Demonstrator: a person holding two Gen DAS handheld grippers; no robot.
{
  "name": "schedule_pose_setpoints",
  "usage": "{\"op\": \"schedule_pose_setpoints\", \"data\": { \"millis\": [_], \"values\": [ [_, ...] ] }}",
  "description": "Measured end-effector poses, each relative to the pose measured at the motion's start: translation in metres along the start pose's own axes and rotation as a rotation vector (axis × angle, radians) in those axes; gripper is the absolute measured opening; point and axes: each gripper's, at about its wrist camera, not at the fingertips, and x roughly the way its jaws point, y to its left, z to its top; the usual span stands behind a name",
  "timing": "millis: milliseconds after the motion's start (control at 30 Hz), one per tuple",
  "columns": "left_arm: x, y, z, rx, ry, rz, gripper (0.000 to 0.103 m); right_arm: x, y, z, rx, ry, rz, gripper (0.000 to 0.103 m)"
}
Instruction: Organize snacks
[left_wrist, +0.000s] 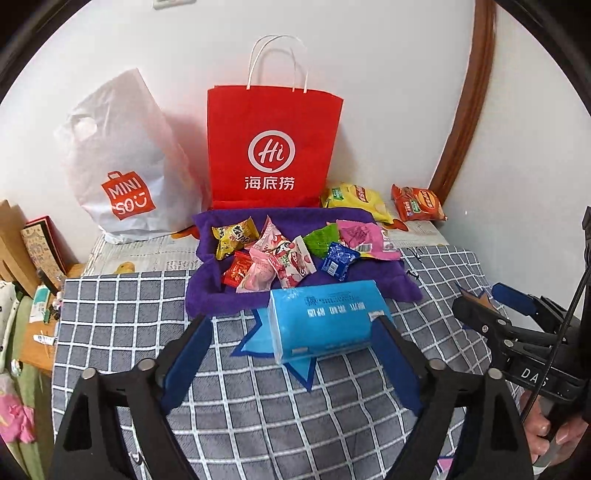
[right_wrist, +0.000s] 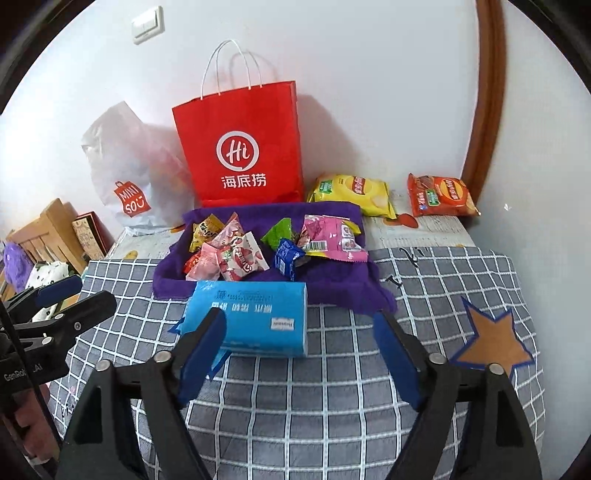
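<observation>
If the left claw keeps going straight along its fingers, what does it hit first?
Most likely the light blue rectangular tissue pack, lying directly ahead between the open left claw fingers; depth is uncertain.

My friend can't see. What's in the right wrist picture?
The open right hand-held gripper hovers over a checked cloth, near a blue tissue pack. Behind it, snacks lie on a purple towel before a red bag.

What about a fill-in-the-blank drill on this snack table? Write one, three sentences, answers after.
1. The small snack packets lie on a ____ cloth.
2. The blue tissue pack rests on a blue ____ shape.
3. The orange chip bag lies right of the ____ chip bag.

Answers: purple; star; yellow
</observation>
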Motion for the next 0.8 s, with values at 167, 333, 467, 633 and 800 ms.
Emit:
{"op": "schedule_pose_setpoints", "data": {
  "millis": [167, 333, 467, 633, 800],
  "values": [
    [-0.019, -0.004, -0.011, -0.002, -0.035, 0.025, 0.094, -0.017, -0.004, -0.013, 0.027, -0.01, -0.029, 0.093],
    [-0.031, -0.008, -0.019, -0.011, -0.048, 0.021, 0.095, -0.032, -0.002, -0.022, 0.014, -0.03, -0.041, 0.096],
    [-0.035, -0.011, -0.022, -0.009, -0.05, 0.02, 0.095, -0.041, -0.001, -0.028, 0.006, -0.035, -0.042, 0.097],
    [-0.038, -0.014, -0.023, -0.007, -0.055, 0.03, 0.095, -0.049, 0.002, -0.032, -0.002, -0.047, -0.043, 0.097],
    [-0.043, -0.016, -0.022, 0.0, -0.065, 0.04, 0.095, -0.054, 0.003, -0.032, -0.005, -0.057, -0.044, 0.097]
  ]
}}
